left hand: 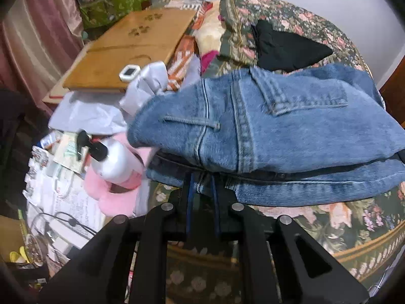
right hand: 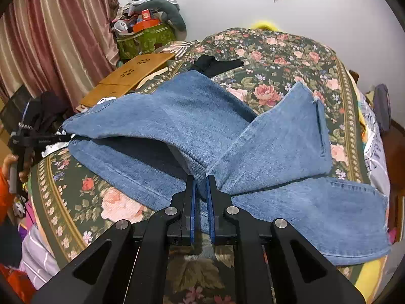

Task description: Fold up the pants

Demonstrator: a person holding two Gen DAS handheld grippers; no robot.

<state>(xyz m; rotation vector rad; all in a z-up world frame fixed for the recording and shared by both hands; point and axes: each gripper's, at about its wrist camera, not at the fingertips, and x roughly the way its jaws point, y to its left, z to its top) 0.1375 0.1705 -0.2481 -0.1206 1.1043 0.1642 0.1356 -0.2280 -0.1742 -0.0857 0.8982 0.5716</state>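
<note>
My left gripper is clamped nearly shut on the waistband end of the faded blue denim pants, back pocket and belt loop facing up; my right gripper is pinched nearly shut on a fold of the same pants at the leg end. Pants lie doubled over on the dark green floral bedspread, hems splayed to the right; a black cloth sits beyond them, a wooden lap desk off the bed's left edge.
</note>
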